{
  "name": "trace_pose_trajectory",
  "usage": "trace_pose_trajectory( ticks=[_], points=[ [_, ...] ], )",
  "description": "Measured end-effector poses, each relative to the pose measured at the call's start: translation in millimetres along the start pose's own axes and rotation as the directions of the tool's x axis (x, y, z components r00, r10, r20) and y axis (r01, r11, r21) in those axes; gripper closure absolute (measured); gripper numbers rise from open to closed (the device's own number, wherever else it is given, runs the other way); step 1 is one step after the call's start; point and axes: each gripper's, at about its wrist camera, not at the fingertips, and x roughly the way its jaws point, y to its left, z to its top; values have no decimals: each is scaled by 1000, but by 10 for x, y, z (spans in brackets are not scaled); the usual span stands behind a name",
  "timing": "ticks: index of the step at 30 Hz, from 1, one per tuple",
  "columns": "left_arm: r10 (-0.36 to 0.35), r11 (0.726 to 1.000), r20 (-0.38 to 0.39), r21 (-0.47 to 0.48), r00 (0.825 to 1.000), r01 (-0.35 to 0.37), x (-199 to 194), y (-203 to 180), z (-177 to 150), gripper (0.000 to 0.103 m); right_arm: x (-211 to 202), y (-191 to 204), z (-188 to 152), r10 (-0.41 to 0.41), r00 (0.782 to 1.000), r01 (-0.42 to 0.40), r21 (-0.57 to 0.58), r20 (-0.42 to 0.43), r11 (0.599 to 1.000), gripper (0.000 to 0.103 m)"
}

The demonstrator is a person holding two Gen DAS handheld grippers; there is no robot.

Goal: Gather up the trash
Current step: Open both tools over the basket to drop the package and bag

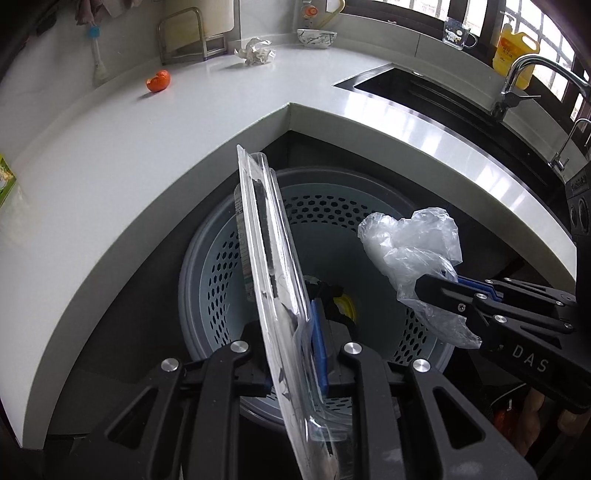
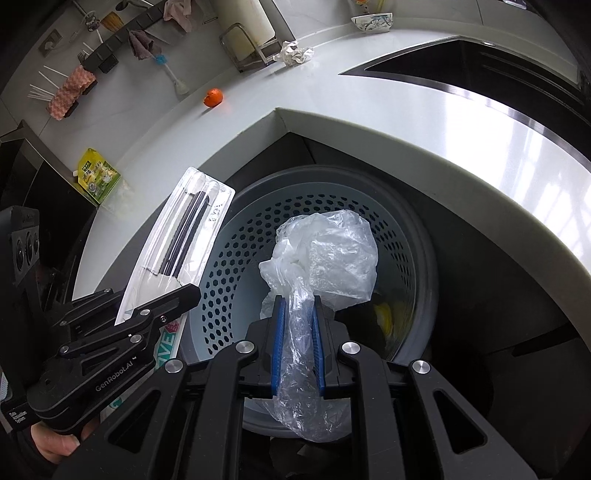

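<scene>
Bin (image 1: 207, 266) sits below counter (image 1: 110, 155) corner. Over it: tray (image 1: 266, 236) at 9 o'clock, bag (image 1: 413, 243) at 3. Peel (image 1: 159, 81) and tissue (image 1: 255, 51) on counter, 12 o'clock.

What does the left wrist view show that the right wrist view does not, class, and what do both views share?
Only the left wrist view shows the faucet, the yellow bottle and the glass mug by the window. Only the right wrist view shows the wall rack with hanging cloths and the whole green pouch. Both show the perforated bin, the orange peel, the crumpled paper, the bowl, the left gripper shut on the clear blister pack, and the right gripper shut on the plastic bag.
</scene>
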Motion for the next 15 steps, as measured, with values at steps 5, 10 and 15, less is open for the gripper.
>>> trace_pose_trajectory(
  ticks=[5,10,15],
  points=[
    [8,1000,-4,-4,1000,-8,11,17,-13,65,-2,-23,5,-12,1000,12,3,2,1000,79],
    [37,999,21,-16,999,-37,-50,66,-11,45,-70,-65,18,-27,999,27,16,30,1000,54],
    [49,998,22,-38,999,-48,-66,134,-17,41,-126,-85,35,-28,999,27,25,43,999,51]
  ],
)
